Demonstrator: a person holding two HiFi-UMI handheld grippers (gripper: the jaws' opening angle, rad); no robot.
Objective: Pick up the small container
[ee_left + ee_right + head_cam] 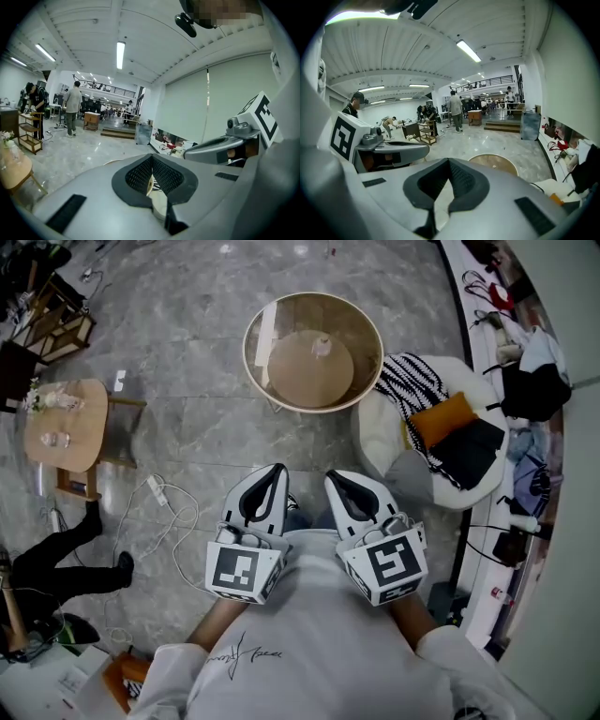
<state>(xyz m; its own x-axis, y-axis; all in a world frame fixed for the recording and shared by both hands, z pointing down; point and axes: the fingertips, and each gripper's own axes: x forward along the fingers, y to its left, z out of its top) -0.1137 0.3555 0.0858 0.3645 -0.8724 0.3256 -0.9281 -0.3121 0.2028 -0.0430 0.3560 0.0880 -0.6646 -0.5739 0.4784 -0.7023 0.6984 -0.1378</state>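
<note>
The small container (322, 346) is a pale little object standing near the middle of a round table (247, 345) with a light rim, on the floor ahead of me. In the right gripper view the small container (493, 166) is a tiny speck on that round table (506, 161). My left gripper (274, 472) and right gripper (335, 479) are held side by side close to my chest, well short of the table. Both are shut with nothing between the jaws, as the left gripper (151, 159) and the right gripper (449, 162) show in their own views.
A white armchair (380, 432) with a striped cloth, an orange cushion and a dark one stands right of the table. A small wooden side table (66, 423) is at the left, with white cables (169, 507) on the grey floor. People stand far off across the hall.
</note>
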